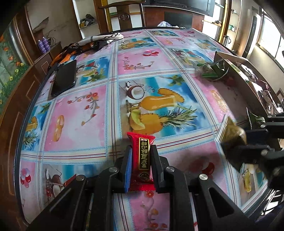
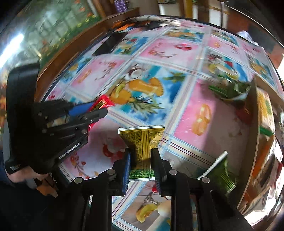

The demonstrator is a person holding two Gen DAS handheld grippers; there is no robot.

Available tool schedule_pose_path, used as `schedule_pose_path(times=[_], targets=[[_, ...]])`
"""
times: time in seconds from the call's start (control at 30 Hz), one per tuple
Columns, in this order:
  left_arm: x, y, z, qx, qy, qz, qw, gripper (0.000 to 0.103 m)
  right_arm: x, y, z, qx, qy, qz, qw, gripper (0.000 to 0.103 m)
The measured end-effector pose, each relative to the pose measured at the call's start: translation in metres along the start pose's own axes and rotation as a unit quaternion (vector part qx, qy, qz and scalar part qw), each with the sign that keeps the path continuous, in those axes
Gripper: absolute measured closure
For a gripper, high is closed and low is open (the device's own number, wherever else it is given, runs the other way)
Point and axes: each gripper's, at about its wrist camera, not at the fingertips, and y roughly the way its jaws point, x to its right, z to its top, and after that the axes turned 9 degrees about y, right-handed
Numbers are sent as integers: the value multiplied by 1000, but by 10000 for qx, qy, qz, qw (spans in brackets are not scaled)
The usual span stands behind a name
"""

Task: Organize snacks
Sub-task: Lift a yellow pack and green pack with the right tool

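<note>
My left gripper [image 1: 141, 151] is shut on a red snack packet [image 1: 142, 158] with gold lettering, held above the patterned table; both also show in the right wrist view, the gripper [image 2: 99, 110] at the left with the red packet [image 2: 101, 104]. My right gripper [image 2: 141, 153] is shut on a gold-green snack packet [image 2: 142, 142]; in the left wrist view that gripper [image 1: 248, 140] holds the packet [image 1: 230, 131] at the right edge. A green packet [image 1: 211, 70] lies beside a cardboard box [image 1: 230, 60]. Another green packet [image 2: 220, 170] lies at the lower right.
A black phone [image 1: 64, 78] and a folded patterned cloth [image 1: 85, 46] lie at the table's far left. The cardboard box [image 2: 264, 110] holding snack packets stands along the right edge. A wooden chair [image 1: 122, 16] stands beyond the far edge. The fruit-print tablecloth [image 1: 81, 115] covers the round table.
</note>
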Motion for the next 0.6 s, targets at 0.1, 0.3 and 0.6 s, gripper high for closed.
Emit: schedule_pose_path(times=[0.1, 0.3, 0.6], targets=[[2, -3, 2, 51, 57, 25, 10000, 84, 7, -10, 2, 154, 253, 28, 9996, 78], [6, -11, 9, 174, 175, 123, 9996, 84, 13, -29, 2, 422, 550, 138, 9975, 78], [9, -24, 20, 328, 318, 320, 9984, 84, 19, -51, 1, 717, 689, 243, 9948, 78]])
